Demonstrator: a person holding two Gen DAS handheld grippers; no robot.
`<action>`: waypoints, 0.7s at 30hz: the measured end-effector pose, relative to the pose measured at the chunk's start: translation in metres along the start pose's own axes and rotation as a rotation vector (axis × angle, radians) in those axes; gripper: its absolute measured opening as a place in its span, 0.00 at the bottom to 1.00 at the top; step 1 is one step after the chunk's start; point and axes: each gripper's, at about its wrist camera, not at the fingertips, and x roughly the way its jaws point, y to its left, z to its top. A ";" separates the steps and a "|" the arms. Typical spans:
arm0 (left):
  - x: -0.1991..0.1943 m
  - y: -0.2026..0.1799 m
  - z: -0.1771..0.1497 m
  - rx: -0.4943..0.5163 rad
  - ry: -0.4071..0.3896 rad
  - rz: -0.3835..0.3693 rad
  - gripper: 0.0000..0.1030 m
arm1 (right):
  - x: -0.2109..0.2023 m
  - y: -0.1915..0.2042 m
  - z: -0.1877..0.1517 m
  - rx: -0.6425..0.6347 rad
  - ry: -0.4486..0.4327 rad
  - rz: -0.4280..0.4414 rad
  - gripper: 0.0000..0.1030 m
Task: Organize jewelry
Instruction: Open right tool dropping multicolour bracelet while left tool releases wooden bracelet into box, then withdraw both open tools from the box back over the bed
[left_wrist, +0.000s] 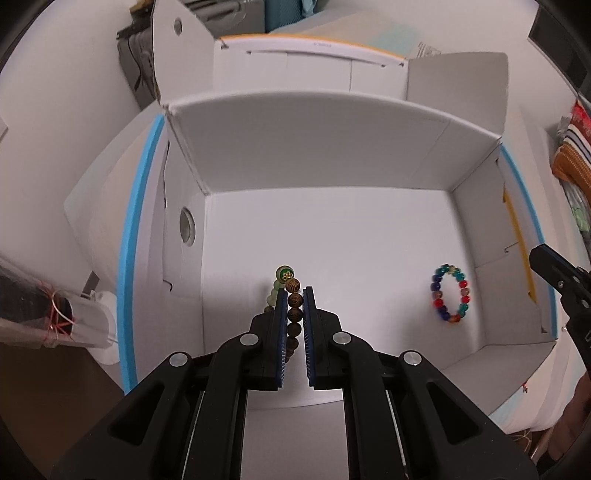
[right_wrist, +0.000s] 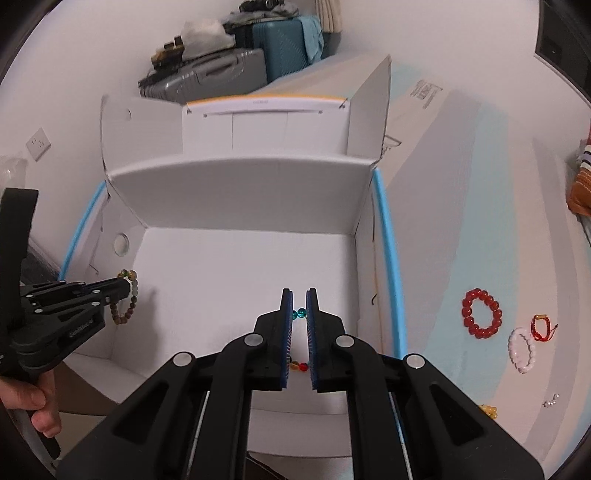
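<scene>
on the left, our left gripper (left_wrist: 295, 295) is clamped on the wooden bead bracelet (left_wrist: 294, 310), hanging it over the floor of the white box (right_wrist: 236, 192), not yet let go; in the middle, our right gripper (right_wrist: 299, 295) is closed with the multicolour bead bracelet (left_wrist: 450, 292) seen between its fingers, though in the left view it seems to lie on the box floor, so we cannot tell if it is gripped. to the right, outside the box, the red bracelet (right_wrist: 481, 312), the white bracelet (right_wrist: 522, 349), the red string bracelet (right_wrist: 541, 327) and small pieces still wait on the table (right_wrist: 461, 229), so we judge most of the sorting is left
</scene>
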 end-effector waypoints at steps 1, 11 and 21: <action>0.003 0.001 0.000 -0.001 0.007 0.003 0.07 | 0.006 0.001 -0.001 0.005 0.024 0.000 0.06; 0.013 0.008 -0.005 -0.011 0.032 0.021 0.12 | 0.030 0.004 -0.008 0.004 0.102 -0.005 0.09; -0.032 0.001 -0.010 -0.024 -0.131 0.027 0.86 | -0.014 -0.008 -0.009 0.032 -0.013 -0.015 0.75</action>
